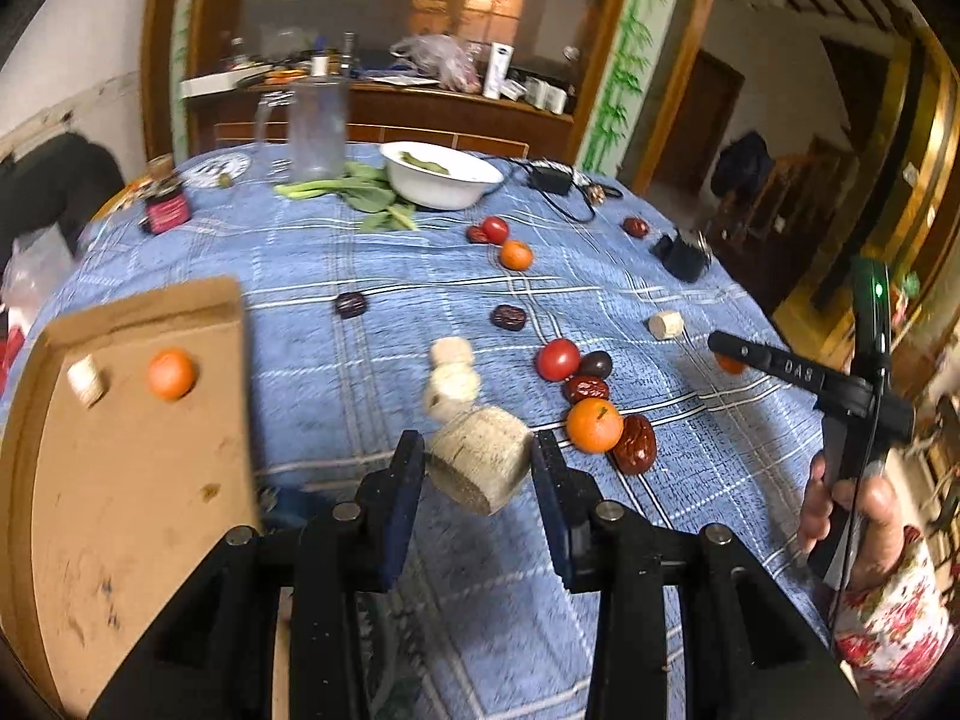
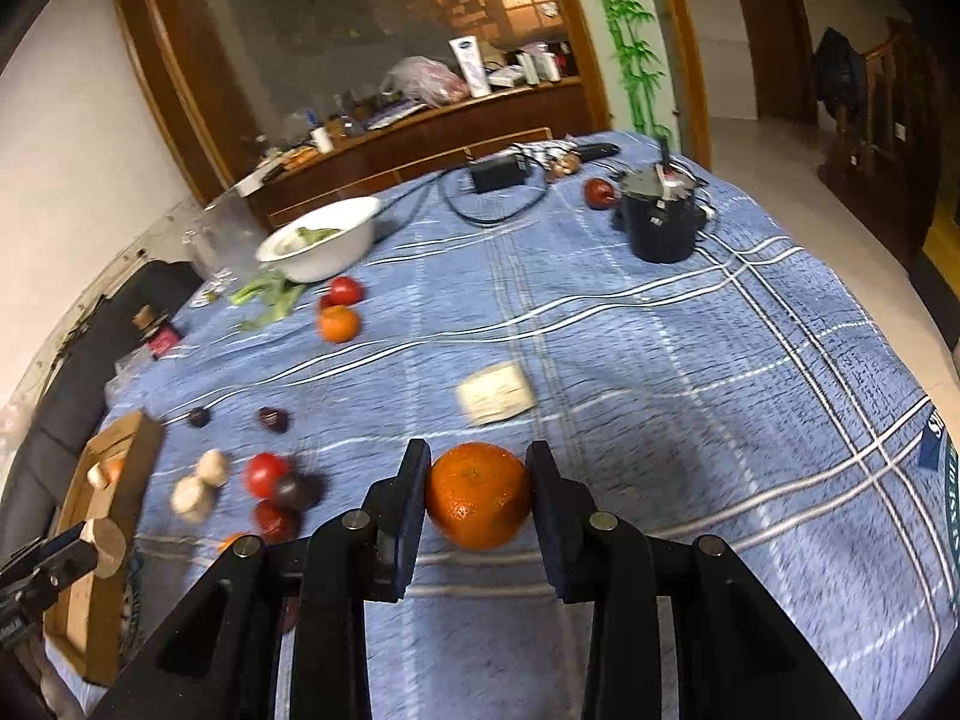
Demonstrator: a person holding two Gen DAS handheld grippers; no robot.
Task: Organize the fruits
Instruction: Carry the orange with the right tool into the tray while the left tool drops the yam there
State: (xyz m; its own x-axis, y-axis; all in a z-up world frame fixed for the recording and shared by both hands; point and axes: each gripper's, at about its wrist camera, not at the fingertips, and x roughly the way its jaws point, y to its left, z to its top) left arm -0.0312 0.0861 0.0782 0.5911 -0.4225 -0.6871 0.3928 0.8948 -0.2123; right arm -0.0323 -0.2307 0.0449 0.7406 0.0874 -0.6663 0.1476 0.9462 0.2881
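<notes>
Early in the sorting. Left gripper (image 1: 478, 468) clamped on a pale cork-like cylinder (image 1: 480, 462), lifted off the blue checked tablecloth (image 1: 690, 480). Right gripper (image 2: 478, 495) closed on an orange mandarin (image 2: 478, 495), likewise raised. Left of the left tool, a cardboard tray (image 1: 120, 510) holding just one mandarin (image 1: 171, 373) and one small cylinder (image 1: 87, 381). Much left: straight ahead of the left fingers, two more pale cylinders (image 1: 451, 375); ahead to the right, a mandarin (image 1: 594, 425), dried red dates (image 1: 635, 444) and a tomato (image 1: 557, 359), touching or nearly so. Farther off, a white bowl (image 1: 441, 174), leafy greens (image 1: 360, 195) and a black power adapter (image 1: 549, 179). Tray's near wall likely the only hurdle.
</notes>
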